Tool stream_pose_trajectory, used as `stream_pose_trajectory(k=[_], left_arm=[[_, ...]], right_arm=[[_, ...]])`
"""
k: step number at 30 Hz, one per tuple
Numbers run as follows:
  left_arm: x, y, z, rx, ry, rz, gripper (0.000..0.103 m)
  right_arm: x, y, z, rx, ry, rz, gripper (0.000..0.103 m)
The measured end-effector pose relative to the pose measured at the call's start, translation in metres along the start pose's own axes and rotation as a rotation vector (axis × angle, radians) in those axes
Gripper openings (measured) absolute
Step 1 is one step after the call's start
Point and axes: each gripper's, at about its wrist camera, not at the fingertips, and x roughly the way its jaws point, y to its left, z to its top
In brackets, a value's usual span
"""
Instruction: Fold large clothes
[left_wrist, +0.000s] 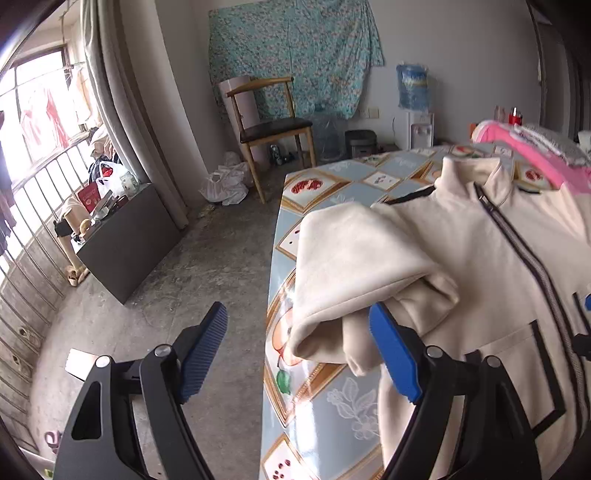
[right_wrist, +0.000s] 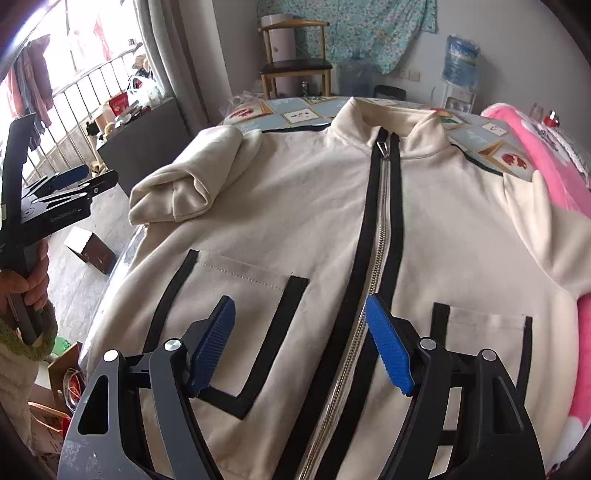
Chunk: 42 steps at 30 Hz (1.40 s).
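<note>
A table (left_wrist: 332, 435) with a glossy, pale blue cloth printed in framed fruit squares carries the work. Spread front-up over it lies the cream jacket (right_wrist: 303, 229), a soft, matte, fleece-like garment with a stand-up collar, black tape along the shoulders and around two square patch pockets, and a silver metal zipper (right_wrist: 373, 258) closed up the middle between two black bands. Its one sleeve (left_wrist: 354, 273) is doubled back into a rounded, bunched roll at the table's edge; the other runs off toward a fuzzy pink blanket (right_wrist: 546, 162) at the far side.

The right gripper (right_wrist: 299, 341) hangs above the jacket's lower front, its ribbed blue pads spread wide, empty, one to each side of the zipper. The left gripper (left_wrist: 297, 354) is likewise spread and empty, one pad out over the concrete floor (left_wrist: 207, 266), the other just beside the rolled sleeve's cuff; whether it touches the cloth I cannot tell. A wooden chair (left_wrist: 271, 133) stands by the wall.
</note>
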Motion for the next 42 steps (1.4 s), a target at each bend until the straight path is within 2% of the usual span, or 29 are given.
stream_pose_trajectory(k=[4,9,12,16,19,21,22,23,24,26,28,29,33,34,35,37,40,42], left_arm=[[0.034,-0.008,-0.004,0.074,0.092,-0.012,0.068],[0.052,-0.013,0.001,0.081,0.103,0.004,0.054],[0.056,-0.021,0.010,0.119,0.083,0.021,0.053],[0.053,-0.044,0.023,0.221,0.035,0.021,0.053],[0.059,-0.063,0.028,0.291,0.039,0.018,0.053],[0.063,-0.069,0.033,0.290,0.040,0.025,0.053],[0.063,-0.070,0.036,0.278,0.035,0.022,0.053],[0.061,-0.070,0.039,0.262,0.025,0.014,0.046],[0.058,-0.068,0.043,0.244,0.013,0.000,0.029],[0.049,-0.065,0.052,0.213,0.012,-0.028,0.008],[0.034,-0.057,0.064,0.140,-0.001,-0.091,0.007],[0.022,-0.048,0.073,0.071,-0.006,-0.164,0.007],[-0.035,0.007,0.098,-0.251,-0.109,-0.610,0.007],[-0.044,0.022,0.097,-0.314,-0.135,-0.671,0.007],[-0.049,0.033,0.094,-0.362,-0.140,-0.690,0.007],[-0.040,0.050,0.082,-0.428,-0.080,-0.666,0.007],[-0.001,0.058,0.047,-0.465,0.119,-0.512,0.007],[0.021,0.060,0.019,-0.461,0.213,-0.443,0.007]], right_arm=[[0.013,0.000,0.001,0.003,0.023,0.011,0.070],[0.026,-0.004,-0.003,0.027,0.054,0.018,0.070],[0.034,-0.004,-0.006,0.036,0.075,0.023,0.069],[0.036,0.001,-0.010,0.034,0.081,0.010,0.069],[0.035,0.003,-0.010,0.037,0.081,0.006,0.069],[0.035,0.003,-0.009,0.047,0.081,0.005,0.067],[0.034,0.002,-0.009,0.055,0.080,0.008,0.065],[0.033,0.001,-0.009,0.064,0.079,0.015,0.064],[0.032,0.000,-0.009,0.073,0.079,0.021,0.064],[0.029,-0.001,-0.011,0.085,0.079,0.032,0.061],[0.026,-0.001,-0.013,0.090,0.078,0.040,0.059],[0.025,-0.001,-0.014,0.092,0.078,0.043,0.059],[0.011,-0.003,-0.017,0.110,0.048,0.045,0.059],[0.006,-0.005,-0.017,0.118,0.037,0.045,0.059],[0.003,-0.007,-0.019,0.127,0.030,0.043,0.058],[-0.004,-0.012,-0.022,0.151,0.019,0.046,0.058],[-0.007,-0.017,-0.025,0.167,0.023,0.050,0.059],[-0.009,-0.015,-0.026,0.151,0.032,0.042,0.058]])
